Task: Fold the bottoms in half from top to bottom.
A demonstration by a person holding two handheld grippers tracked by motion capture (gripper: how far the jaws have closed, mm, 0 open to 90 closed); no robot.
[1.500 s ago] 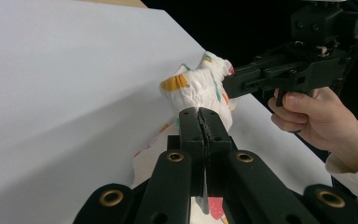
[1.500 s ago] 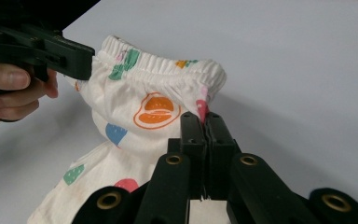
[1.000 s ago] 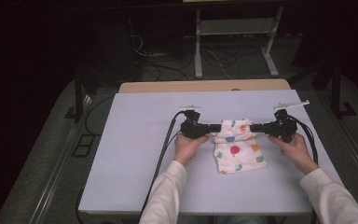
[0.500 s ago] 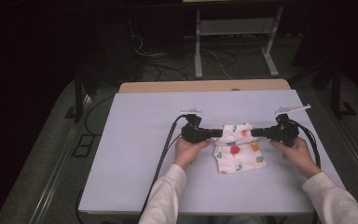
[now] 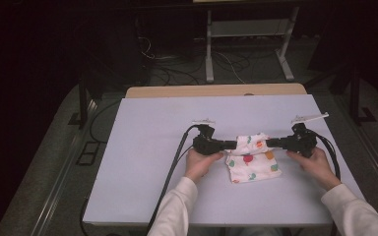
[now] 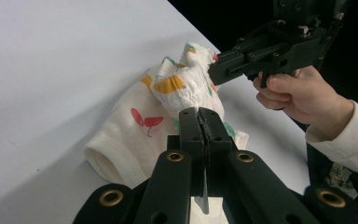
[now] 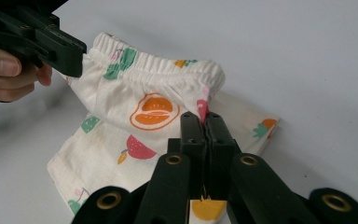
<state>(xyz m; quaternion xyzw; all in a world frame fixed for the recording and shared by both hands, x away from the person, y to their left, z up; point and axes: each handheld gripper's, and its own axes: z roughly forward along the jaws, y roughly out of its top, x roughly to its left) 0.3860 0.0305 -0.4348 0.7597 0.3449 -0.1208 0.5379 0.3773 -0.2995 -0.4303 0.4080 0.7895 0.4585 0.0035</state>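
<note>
Both tongs are clamped on the waistband of the small fruit-print shorts (image 5: 252, 158). The left tongs (image 5: 232, 144) pinch one end of the elastic band; the right tongs (image 5: 270, 143) pinch the opposite end. In each gripper view the black jaws stand pressed together with cloth caught at their tips.

Change over the last second: very little. In the high view the tongs hold almost the same places as before, and the waistband keeps its slight lift between them. The leg part of the shorts remains flat on the white desk (image 5: 147, 147), right of centre and toward the person's side.

Meaning for the task: the grip on both ends is judged secure and settled. The garment appears ready for the next move, probably a lift or a fold of the waistband over the legs. Even tension across both tongs is advisable, since the band is bunched at the left end.
</note>
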